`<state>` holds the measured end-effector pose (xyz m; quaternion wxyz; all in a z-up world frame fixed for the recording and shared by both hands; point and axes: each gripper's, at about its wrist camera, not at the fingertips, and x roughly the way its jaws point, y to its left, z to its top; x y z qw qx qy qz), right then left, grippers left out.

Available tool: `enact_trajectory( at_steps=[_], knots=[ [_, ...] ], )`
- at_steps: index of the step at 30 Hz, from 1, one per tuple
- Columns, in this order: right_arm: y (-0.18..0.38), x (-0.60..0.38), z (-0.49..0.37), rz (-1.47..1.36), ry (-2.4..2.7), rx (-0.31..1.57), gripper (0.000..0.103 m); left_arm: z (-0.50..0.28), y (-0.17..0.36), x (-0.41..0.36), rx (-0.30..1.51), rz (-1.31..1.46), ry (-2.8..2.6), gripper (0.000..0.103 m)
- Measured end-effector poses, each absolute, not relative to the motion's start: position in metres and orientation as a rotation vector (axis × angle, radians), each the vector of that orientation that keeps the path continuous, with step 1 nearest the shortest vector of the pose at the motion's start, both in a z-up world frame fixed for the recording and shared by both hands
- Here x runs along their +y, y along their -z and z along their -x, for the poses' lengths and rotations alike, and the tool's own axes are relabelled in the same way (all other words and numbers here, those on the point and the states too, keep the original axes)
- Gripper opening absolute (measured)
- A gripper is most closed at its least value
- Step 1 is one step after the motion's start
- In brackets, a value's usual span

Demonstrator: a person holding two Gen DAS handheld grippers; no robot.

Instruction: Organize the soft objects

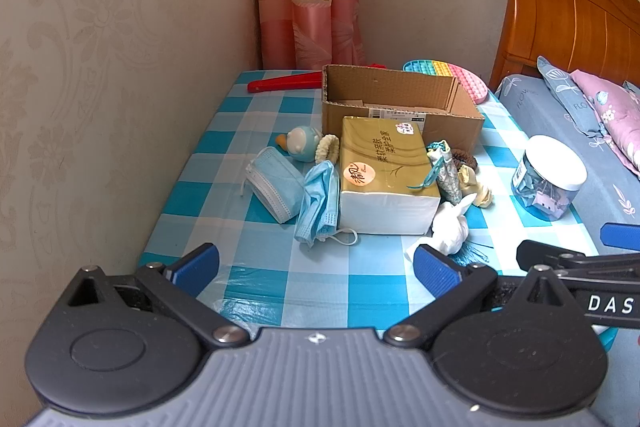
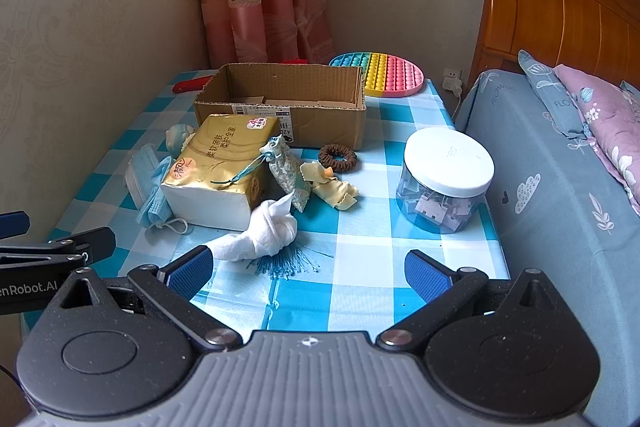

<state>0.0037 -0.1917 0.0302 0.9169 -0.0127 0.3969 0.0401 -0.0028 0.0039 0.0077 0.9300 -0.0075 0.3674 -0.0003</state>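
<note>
1. Left claw (image 1: 316,269): jaws apart, holding nothing, hovering over the near edge of the bench (image 1: 188,195). Right claw (image 2: 308,267): jaws apart, holding nothing, beside the left one at the same edge.
2. Location of soft objects: they lie in a cluster at mid-bench, in front of the cardboard box (image 2: 280,107). A gold tissue pack (image 2: 218,167) sits at the centre. Two blue face masks (image 1: 296,191) touch its left side; a white scrunchie (image 1: 326,149) and a duck toy (image 1: 302,143) lie behind them. A white knotted cloth (image 2: 266,231), a patterned sachet (image 2: 288,173), a yellow cloth (image 2: 332,187) and a brown scrunchie (image 2: 338,157) lie on its right.
3. Containers: the cardboard box is open-topped; only its flaps are visible inside, and no soft object appears in it. The clear jar (image 2: 444,183), capped with a white lid, holds small clips and stands near the right edge.
4. Probable risks:
   - The knotted cloth lies over a teal tassel (image 2: 286,263); a grasp may snag both.
   - Mask ear loops may catch on neighbouring items during lifting.
   - The sachet's cord drapes over the tissue pack; lifting either one may drag the other.
   - A wide right-side sweep may knock the jar off the bench.
</note>
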Motion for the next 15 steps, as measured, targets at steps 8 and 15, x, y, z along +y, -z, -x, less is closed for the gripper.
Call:
enact_trajectory(
  at_steps=[8, 15],
  knots=[
    [-0.0305, -0.1916, -0.0043, 0.028, -0.082, 0.815, 0.103, 0.0028, -0.0076, 0.0037, 0.752, 0.015, 0.001, 0.102],
    [-0.0289, -0.1910, -0.0045, 0.028, -0.081, 0.815, 0.103, 0.0029, -0.0078, 0.0040, 0.751, 0.015, 0.001, 0.102]
  ],
)
